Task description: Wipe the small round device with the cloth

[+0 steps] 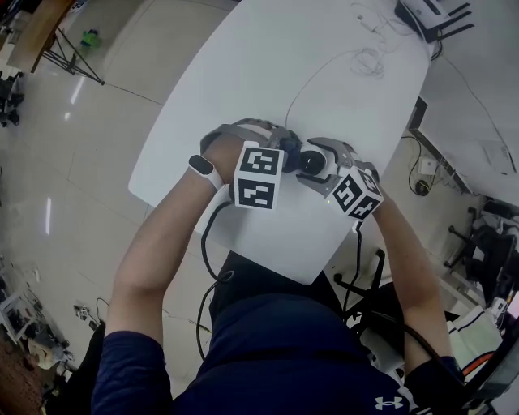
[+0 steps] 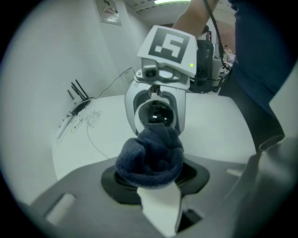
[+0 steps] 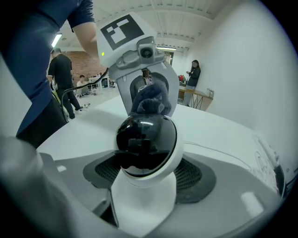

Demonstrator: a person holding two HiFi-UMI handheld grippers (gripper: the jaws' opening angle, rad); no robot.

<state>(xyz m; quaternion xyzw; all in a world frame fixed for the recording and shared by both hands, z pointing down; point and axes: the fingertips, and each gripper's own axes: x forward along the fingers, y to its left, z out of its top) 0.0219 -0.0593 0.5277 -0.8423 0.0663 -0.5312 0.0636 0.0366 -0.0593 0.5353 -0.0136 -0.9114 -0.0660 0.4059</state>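
The small round device (image 3: 145, 144), white with a glossy black face, sits between the jaws of my right gripper (image 3: 144, 179), which is shut on it. My left gripper (image 2: 151, 174) is shut on a bunched dark blue cloth (image 2: 148, 155). The two grippers face each other above the near end of the white table (image 1: 243, 81). The cloth (image 3: 150, 100) is right at the top of the device's black face (image 2: 156, 114); I cannot tell whether they touch. In the head view the device (image 1: 310, 160) shows dark between the left gripper (image 1: 288, 156) and the right gripper (image 1: 323, 166).
A thin cable (image 1: 324, 65) loops across the far part of the table toward a router with antennas (image 1: 430, 16). The table's near edge is close to the person's body. Chairs and cables stand on the floor at the right; people stand far off in the room.
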